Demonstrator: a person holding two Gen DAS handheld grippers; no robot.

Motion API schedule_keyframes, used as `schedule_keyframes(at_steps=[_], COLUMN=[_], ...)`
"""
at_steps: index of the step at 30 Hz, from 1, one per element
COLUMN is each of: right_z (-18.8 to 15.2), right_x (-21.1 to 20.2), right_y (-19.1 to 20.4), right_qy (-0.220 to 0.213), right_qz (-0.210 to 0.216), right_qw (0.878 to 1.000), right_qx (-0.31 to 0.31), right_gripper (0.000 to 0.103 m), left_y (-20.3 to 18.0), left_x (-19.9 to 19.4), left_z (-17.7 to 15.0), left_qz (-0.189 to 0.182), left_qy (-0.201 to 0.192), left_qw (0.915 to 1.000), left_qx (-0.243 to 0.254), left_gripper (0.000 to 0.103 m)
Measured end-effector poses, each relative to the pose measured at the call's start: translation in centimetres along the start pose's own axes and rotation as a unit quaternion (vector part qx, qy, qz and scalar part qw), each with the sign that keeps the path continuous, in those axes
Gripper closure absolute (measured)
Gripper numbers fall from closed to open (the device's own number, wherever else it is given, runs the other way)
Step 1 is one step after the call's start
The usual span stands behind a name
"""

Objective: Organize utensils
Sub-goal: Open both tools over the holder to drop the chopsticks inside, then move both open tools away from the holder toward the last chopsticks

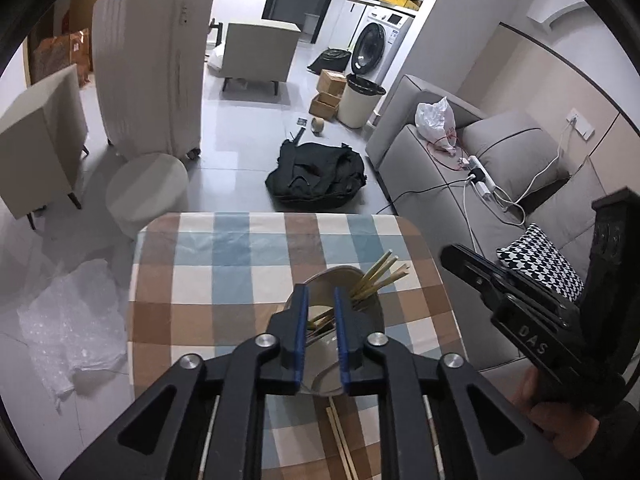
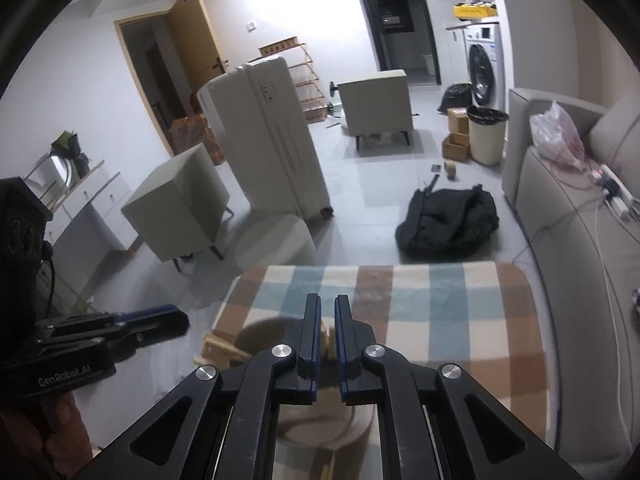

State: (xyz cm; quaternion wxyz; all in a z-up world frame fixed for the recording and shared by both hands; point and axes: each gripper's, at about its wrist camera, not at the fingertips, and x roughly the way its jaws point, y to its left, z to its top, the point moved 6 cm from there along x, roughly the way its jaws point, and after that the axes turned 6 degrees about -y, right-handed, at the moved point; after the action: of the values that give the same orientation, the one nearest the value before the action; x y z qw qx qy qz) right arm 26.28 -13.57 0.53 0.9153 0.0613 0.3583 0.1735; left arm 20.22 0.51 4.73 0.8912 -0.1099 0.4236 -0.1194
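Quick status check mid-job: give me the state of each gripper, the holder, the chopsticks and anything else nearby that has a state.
Left gripper: narrowly open over the holder, gripping nothing visible.
Right gripper: shut on a pale wooden stick.
Metal holder: upright on the checked table.
Chopsticks in holder: leaning right.
Loose chopsticks: flat on table, outside holder.
Washing machine door: closed.
Wooden room door: open.

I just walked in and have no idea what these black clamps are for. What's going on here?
A person is sorting chopsticks with a clamp-like gripper in each hand. On the checked table stands a metal cup already holding several chopsticks. The left gripper hovers right over the cup, jaws slightly apart. The right gripper seems to pinch something pale, likely another chopstick. A loose pair of chopsticks lies on the cloth, not yet put away.
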Motion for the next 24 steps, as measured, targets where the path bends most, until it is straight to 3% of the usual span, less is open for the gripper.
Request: schedule_keyframes(at_steps=[6,13,18,24], right_z=[-0.9,-1.9,-2.4,-3.0], right_x=[-2.8,-6.7,-9.6,-12.6], right_y=[-1.1,-0.6,-0.2,0.4], right_qy=[-0.009,-0.033,-0.057,-0.083], right_qz=[-0.009,-0.004,-0.001,0.005], right_qw=[1.0,0.999,0.998,0.996], right_qx=[0.018,0.021,0.022,0.019], right_gripper=[0.075,0.061,0.051,0.041], left_y=[0.5,-0.3,-1.6,-2.4], left_x=[-2.5,-5.0,-6.7,-8.4], left_z=[-1.1,-2.6,-3.4,-4.2], left_qz=[0.022,0.051,0.07,0.089], left_qy=[-0.017,-0.036,-0.06,-0.09], left_qw=[0.9996,0.998,0.9957,0.9917], left_qx=[-0.01,-0.006,0.012,0.022], left_gripper=[0.067,0.064,0.047,0.036])
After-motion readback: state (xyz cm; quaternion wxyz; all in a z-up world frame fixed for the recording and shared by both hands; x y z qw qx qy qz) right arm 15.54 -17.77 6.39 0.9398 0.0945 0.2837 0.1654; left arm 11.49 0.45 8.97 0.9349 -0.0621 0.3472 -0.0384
